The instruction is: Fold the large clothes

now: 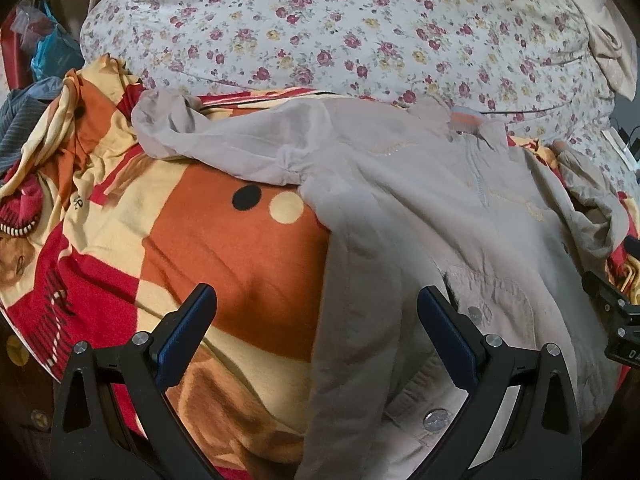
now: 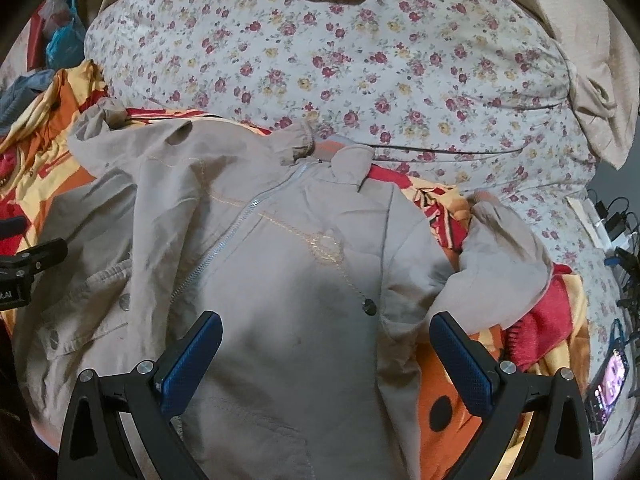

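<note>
A beige zip-up jacket (image 1: 420,208) lies front up on an orange, red and cream blanket (image 1: 224,248). Its left sleeve (image 1: 224,132) stretches to the left; its right sleeve (image 2: 504,256) lies bunched at the right. My left gripper (image 1: 316,312) is open and empty, just above the jacket's left side edge near the hem. My right gripper (image 2: 326,340) is open and empty over the jacket's right front (image 2: 288,280). The zip (image 2: 228,236) and collar (image 2: 320,148) show in the right wrist view. Each gripper shows at the edge of the other's view.
A floral quilt (image 1: 340,28) is heaped behind the jacket. A beige cloth (image 2: 592,80) lies at the far right. A phone (image 2: 608,388) and cables (image 2: 618,232) sit at the right edge. Bags and clothes (image 1: 44,52) are piled at the far left.
</note>
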{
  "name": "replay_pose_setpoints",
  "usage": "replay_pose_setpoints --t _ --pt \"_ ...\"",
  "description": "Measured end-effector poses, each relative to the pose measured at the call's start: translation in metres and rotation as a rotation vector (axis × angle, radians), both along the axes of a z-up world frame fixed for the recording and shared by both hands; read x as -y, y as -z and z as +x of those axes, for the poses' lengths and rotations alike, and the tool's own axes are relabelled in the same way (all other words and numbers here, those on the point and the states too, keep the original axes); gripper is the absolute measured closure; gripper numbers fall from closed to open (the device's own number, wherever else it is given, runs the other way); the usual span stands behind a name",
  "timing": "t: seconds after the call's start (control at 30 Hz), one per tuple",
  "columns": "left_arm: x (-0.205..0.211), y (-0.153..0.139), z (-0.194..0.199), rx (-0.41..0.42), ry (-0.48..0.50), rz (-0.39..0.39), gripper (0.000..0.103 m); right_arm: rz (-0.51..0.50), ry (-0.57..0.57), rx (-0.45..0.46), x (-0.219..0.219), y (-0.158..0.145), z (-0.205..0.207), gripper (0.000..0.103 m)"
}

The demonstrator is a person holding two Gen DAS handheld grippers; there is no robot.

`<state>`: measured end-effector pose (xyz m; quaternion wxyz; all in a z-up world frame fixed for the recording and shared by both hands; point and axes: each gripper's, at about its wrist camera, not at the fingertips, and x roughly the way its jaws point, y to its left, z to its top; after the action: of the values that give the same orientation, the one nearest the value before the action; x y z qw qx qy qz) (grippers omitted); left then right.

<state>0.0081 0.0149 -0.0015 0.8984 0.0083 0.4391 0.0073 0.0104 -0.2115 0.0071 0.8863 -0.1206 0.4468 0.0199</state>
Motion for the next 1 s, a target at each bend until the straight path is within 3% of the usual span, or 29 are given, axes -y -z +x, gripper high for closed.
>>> replay_pose_setpoints --t 0.13,0.23,0.3,0.33,0.4,0.6,0.77,1.0 --pt "-0.019 -0.006 0.010 -0.017 -0.043 0.011 0.002 0.125 -0.021 0.009 -0.004 -0.006 0.006 0.000" --pt "-0.045 -0.012 0.021 -0.014 -0.101 0.018 0.002 0.271 -0.052 -0.050 -0.008 -0.008 0.015 0.000" --pt "-0.067 -0.014 0.032 -0.014 -0.145 -0.014 0.002 0.329 -0.067 -0.046 -0.015 -0.008 0.019 0.000" --pt "-0.081 -0.010 0.040 -0.024 -0.173 -0.056 0.002 0.336 -0.076 0.010 -0.023 -0.010 0.018 0.000" --pt "-0.110 -0.011 0.056 -0.031 -0.237 -0.071 0.002 0.340 -0.087 0.003 -0.031 -0.010 0.020 0.000" --pt "-0.206 -0.015 0.116 0.013 -0.437 -0.174 0.002 0.340 -0.110 -0.158 -0.045 0.000 0.030 0.000" --pt "-0.265 -0.004 0.180 0.036 -0.566 -0.262 0.002 0.345 -0.105 -0.171 -0.046 0.005 0.038 0.000" --pt "-0.292 0.044 0.256 -0.067 -0.621 -0.280 0.003 0.361 -0.072 -0.185 -0.036 0.016 0.053 0.000"
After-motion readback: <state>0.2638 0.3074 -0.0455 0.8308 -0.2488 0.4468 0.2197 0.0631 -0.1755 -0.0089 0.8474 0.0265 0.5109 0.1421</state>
